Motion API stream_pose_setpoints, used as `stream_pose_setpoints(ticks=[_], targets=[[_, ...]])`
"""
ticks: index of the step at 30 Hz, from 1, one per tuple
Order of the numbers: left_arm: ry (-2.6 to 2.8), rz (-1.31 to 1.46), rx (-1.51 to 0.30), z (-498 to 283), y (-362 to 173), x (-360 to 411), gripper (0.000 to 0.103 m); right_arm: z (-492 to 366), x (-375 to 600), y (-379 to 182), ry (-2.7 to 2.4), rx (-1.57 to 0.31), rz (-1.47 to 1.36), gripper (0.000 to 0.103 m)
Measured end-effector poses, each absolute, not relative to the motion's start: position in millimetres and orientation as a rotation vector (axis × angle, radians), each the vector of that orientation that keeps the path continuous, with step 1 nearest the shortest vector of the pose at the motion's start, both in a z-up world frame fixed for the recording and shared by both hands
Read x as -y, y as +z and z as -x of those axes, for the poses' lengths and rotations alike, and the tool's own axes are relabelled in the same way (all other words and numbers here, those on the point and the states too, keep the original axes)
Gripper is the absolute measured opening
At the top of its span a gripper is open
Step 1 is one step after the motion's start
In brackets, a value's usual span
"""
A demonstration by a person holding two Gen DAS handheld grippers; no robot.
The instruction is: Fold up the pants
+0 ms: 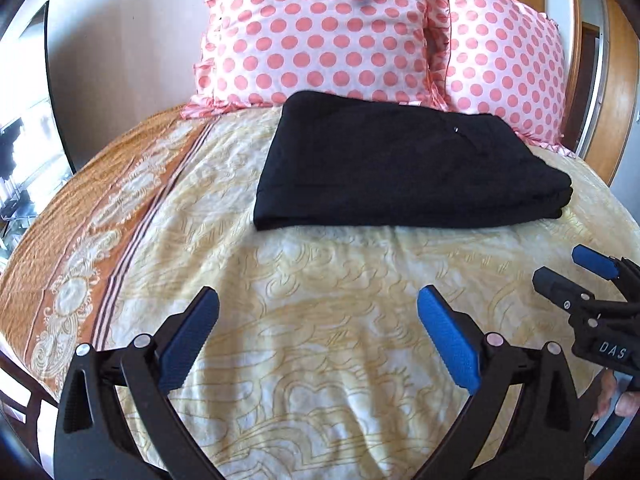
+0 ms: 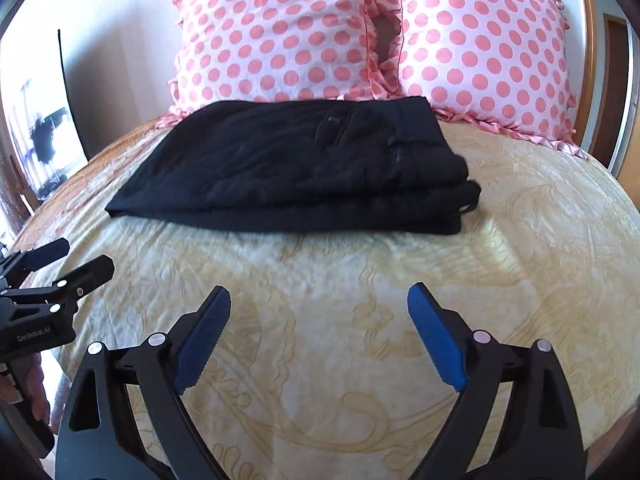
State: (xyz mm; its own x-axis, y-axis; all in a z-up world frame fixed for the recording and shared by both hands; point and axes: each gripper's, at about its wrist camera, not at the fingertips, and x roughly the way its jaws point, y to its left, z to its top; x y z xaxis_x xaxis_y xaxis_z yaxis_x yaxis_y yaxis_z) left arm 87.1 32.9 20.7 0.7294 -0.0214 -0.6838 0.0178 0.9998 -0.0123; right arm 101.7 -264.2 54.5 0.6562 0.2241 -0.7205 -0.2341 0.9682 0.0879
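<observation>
The bed [image 1: 320, 320] is free before the pants [image 1: 400, 168]; behind them two pillows [image 2: 280, 36] block the way.

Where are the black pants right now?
The folded black pants lie on the bedspread, just before the two polka-dot pillows, beyond both open grippers.

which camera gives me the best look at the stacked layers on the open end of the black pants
The right wrist view. There the black pants face the camera with their layered right end clearly stepped, two thick folds apart. The left wrist view shows the same pants flatter and more from the side, with that end compressed into thin lines.
</observation>
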Motion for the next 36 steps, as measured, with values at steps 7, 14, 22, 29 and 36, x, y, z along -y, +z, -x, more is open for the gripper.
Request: stream_pose_setpoints(ticks=[7, 14, 22, 29, 36], targets=[[-0.015, -0.020, -0.755, -84.3, 14.0, -28.6, 0.101, -93.2, 260.1, 52.3, 0.222, -0.802, 0.007, 0.097], [0.023, -0.013, -0.715, -77.3, 11.8, -27.0, 0.101, -90.1, 257.1, 49.9, 0.173, -0.791, 0.010, 0.102], [0.036, -0.010, -0.693, -73.5, 10.2, -27.0, 0.101, -87.3, 258.6, 49.2, 0.167, -0.760, 0.007, 0.102], [0.026, -0.010, -0.688, -74.4, 10.5, -28.5, 0.101, -85.2, 257.9, 48.5, 0.165, -0.748, 0.006, 0.102], [0.030, -0.007, -0.683, -73.0, 9.6, -28.0, 0.101, -84.7, 258.0, 48.7, 0.166, -0.744, 0.006, 0.102]])
